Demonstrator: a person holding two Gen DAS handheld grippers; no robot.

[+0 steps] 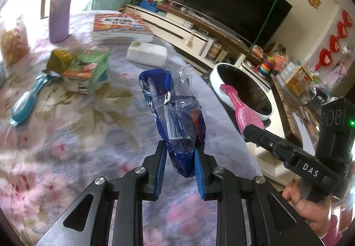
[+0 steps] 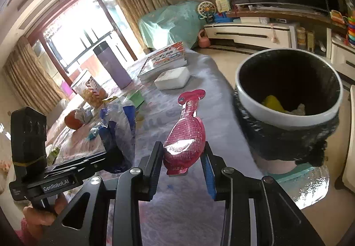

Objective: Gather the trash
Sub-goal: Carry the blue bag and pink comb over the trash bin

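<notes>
The right gripper [image 2: 183,155] pinches a pink pouch [image 2: 186,135] by its fat bottom end. The pouch stands up long and thin, with its narrow top pointing away from the gripper. The trash bin [image 2: 288,119] sits ahead and to the right of it, just off the edge of the flowery table [image 2: 155,113]. Its open mouth faces up, and some yellow trash lies inside.

The left gripper [image 1: 180,157] pinches a crumpled blue and clear plastic wrapper [image 1: 175,113], which sticks up above the table. From there the bin [image 1: 216,77] is farther off to the right.

The right gripper is nearer the bin, so I think the pink pouch should go in first. It needs to move right, over the white rim.
</notes>
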